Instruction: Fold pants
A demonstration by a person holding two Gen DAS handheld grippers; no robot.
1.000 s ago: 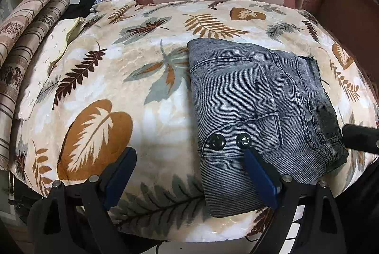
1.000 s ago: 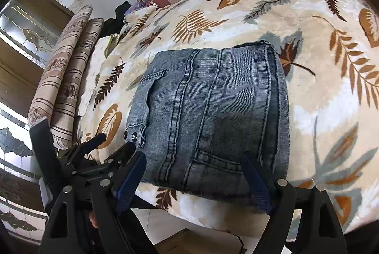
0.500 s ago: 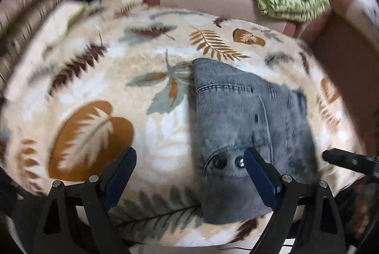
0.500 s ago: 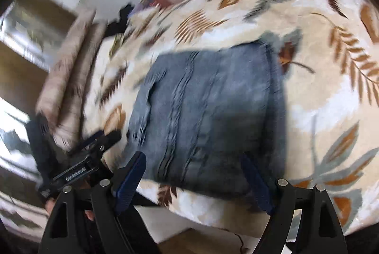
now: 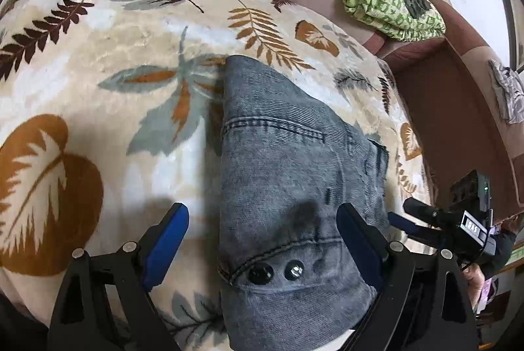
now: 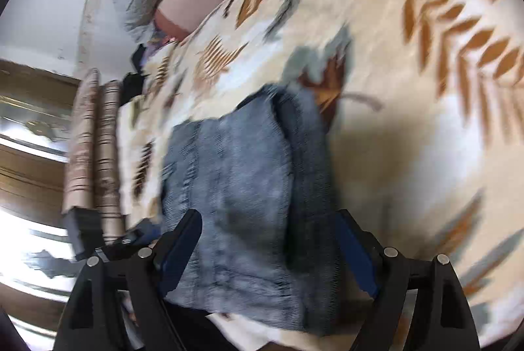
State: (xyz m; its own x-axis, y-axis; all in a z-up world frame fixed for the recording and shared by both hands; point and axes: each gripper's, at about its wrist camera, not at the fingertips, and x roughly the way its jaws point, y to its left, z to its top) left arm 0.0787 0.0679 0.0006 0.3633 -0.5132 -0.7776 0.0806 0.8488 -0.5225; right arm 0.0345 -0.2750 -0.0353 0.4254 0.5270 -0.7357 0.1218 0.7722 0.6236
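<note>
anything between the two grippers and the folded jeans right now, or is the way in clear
Nothing visible is in the way. The folded jeans lie alone on the leaf-print blanket, and the open left gripper and open right gripper both hover right at their near edge. The green cloth sits far back on the cushions.

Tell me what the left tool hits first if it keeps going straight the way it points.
Most likely the folded grey pants, with the leaf-print blanket underneath. The left tool stands open above them, though depth is hard to judge.
</note>
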